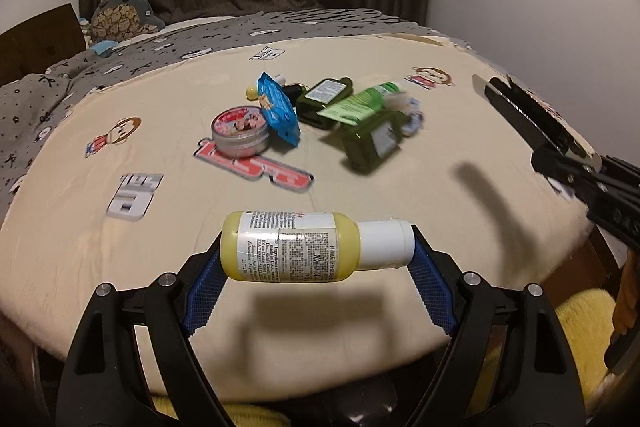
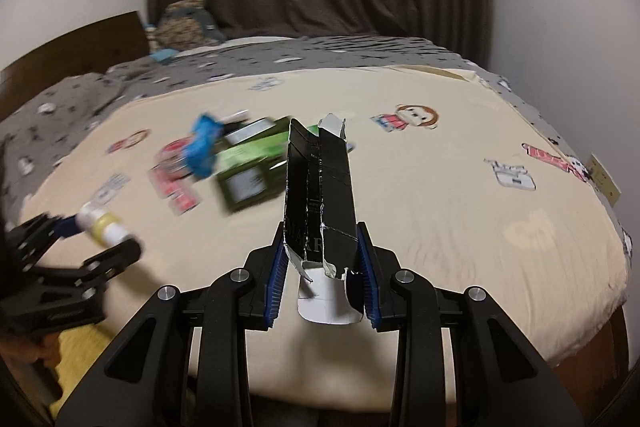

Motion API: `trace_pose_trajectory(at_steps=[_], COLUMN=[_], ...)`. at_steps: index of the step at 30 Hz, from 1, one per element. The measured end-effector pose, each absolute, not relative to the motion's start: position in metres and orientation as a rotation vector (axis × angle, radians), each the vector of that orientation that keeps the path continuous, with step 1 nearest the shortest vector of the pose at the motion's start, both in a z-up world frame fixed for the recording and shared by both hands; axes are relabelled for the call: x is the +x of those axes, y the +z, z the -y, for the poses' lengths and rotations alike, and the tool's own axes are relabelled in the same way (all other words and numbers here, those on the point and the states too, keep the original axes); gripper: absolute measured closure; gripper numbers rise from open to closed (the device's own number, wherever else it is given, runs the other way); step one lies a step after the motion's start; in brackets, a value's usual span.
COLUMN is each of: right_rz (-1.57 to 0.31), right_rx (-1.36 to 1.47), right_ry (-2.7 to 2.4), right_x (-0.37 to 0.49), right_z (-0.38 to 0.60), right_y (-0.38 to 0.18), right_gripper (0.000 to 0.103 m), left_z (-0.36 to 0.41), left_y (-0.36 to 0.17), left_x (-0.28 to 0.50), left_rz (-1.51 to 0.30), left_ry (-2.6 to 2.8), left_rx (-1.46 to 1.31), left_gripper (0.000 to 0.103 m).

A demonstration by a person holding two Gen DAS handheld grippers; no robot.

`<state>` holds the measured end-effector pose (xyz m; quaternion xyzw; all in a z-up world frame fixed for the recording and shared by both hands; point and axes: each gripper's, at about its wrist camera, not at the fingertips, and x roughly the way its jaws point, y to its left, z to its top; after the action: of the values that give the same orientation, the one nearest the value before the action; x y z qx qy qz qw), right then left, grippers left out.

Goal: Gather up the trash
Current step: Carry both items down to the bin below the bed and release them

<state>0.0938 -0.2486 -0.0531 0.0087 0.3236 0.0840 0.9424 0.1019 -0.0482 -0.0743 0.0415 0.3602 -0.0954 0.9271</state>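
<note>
Now both grippers hang tilted downward above the cream cartoon-print bedsheet (image 1: 360, 195). Spread wide, the left gripper (image 1: 316, 251) clamps a small yellow plastic bottle with a white cap (image 1: 308, 247) sideways, one blue pad on its base, the other on its cap. Narrowed far more, the right gripper (image 2: 322, 259) pinches a torn, flattened black cardboard box (image 2: 320, 187) that stands up between its pads. Further up the bed lie green bottles (image 1: 328, 95), a blue packet (image 1: 278, 107) and a round pink tin (image 1: 240, 131).
</note>
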Motion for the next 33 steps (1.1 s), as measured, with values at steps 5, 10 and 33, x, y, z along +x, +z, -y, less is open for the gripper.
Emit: trace_pose_trajectory(at_steps=[5, 10, 33], right_rz=[-0.7, -0.793, -1.344], right_rx=[0.01, 0.0, 0.176], right_ry=[0.281, 0.364, 0.341], right_x=[0.04, 0.005, 0.021], right_z=[0.245, 0.241, 0.207], right_y=[-0.058, -0.076, -0.243], right_gripper=[0.07, 0.07, 0.066], left_z=[0.045, 0.045, 0.068], left_y=[-0.078, -0.088, -0.256], left_x=[0.057, 0.022, 0.029], left_rz=[-0.752, -0.783, -1.318], left_ry=[-0.209, -0.25, -0.38], left_rx=[0.089, 0.099, 0.102], left_gripper=[0.024, 0.024, 0.023])
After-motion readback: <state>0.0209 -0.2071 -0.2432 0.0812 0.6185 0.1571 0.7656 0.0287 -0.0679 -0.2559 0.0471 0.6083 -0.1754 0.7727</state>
